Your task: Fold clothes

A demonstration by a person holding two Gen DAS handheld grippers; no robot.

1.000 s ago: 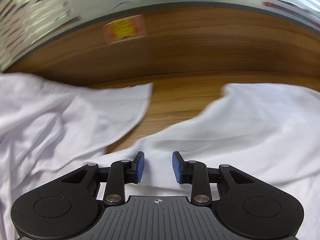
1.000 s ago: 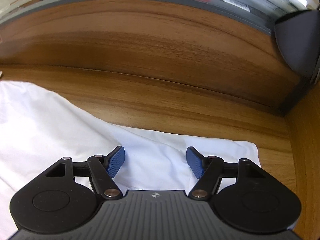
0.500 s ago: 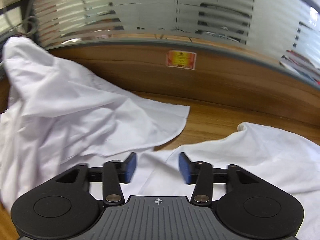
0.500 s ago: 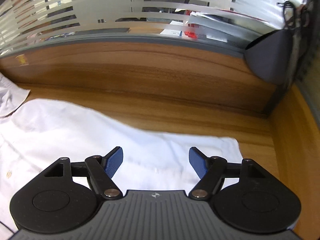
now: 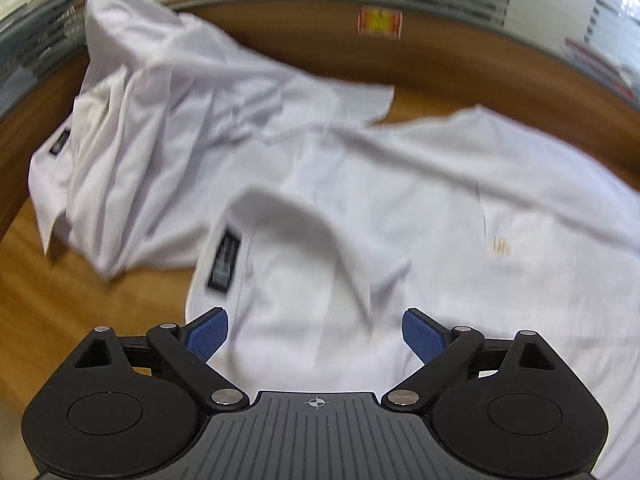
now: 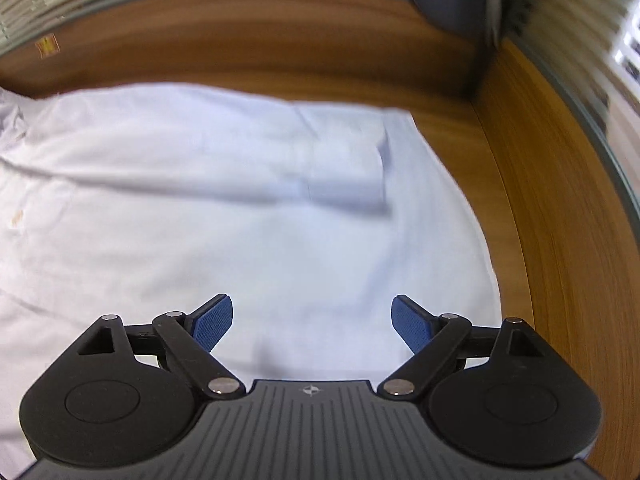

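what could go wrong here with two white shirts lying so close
The crumpled shirt overlaps the spread shirt, so the open left gripper might pinch both layers. The sleeve lies folded over the body, so a fold may trap that crease. The right gripper is open too, and motion blur makes aiming uncertain.

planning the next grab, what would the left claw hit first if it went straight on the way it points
Most likely the collar of the spread white shirt, straight ahead of the open left claw. Depth is unclear, so it may touch shirt fabric first.
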